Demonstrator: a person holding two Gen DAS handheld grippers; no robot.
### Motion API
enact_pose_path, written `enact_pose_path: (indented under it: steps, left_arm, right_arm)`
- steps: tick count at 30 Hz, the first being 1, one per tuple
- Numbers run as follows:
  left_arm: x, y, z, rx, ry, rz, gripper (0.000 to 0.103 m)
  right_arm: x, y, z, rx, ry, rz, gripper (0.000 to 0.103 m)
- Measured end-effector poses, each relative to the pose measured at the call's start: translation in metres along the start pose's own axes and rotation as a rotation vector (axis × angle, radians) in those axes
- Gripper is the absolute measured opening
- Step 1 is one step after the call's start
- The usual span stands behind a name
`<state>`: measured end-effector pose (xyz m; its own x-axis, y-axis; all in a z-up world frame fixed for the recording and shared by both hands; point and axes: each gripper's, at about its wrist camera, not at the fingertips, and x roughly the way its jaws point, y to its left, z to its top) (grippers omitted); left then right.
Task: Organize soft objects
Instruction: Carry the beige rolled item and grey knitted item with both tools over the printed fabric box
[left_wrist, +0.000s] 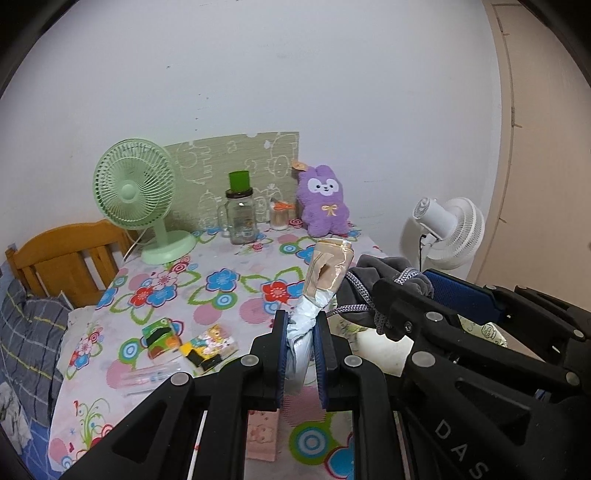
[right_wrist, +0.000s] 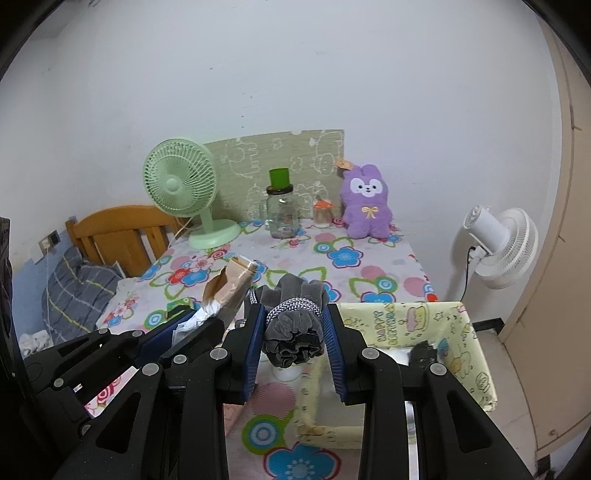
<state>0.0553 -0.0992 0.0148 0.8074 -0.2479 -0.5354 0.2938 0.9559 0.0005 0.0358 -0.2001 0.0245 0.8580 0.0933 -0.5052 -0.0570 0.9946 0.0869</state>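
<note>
My left gripper (left_wrist: 300, 325) is shut on a clear plastic packet with beige fabric inside (left_wrist: 327, 275) and holds it upright above the flowered table (left_wrist: 229, 258). The packet also shows in the right wrist view (right_wrist: 231, 286). My right gripper (right_wrist: 295, 321) is shut on a rolled grey velvet cloth bound with a braided cord (right_wrist: 293, 314), just right of the left gripper and at the near left edge of a yellow fabric box (right_wrist: 424, 317). The cloth shows in the left wrist view (left_wrist: 384, 273). A purple plush rabbit (right_wrist: 367, 203) stands at the table's back.
A green desk fan (left_wrist: 136, 192), a glass jar with a green cup on it (left_wrist: 240, 214) and a small jar (left_wrist: 280, 216) stand at the back. Small colourful packets (left_wrist: 184, 341) lie at front left. A white fan (right_wrist: 502, 243) stands right of the table, a wooden headboard (left_wrist: 62, 258) left.
</note>
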Motion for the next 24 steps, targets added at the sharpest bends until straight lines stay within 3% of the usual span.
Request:
enact_pose_path:
  steps: [24]
  left_arm:
    - [0.04,-0.053,0.006,0.058,0.034,-0.087,0.011]
  right_arm:
    - [0.014,-0.066,-0.008,0.072,0.013,-0.094,0.036]
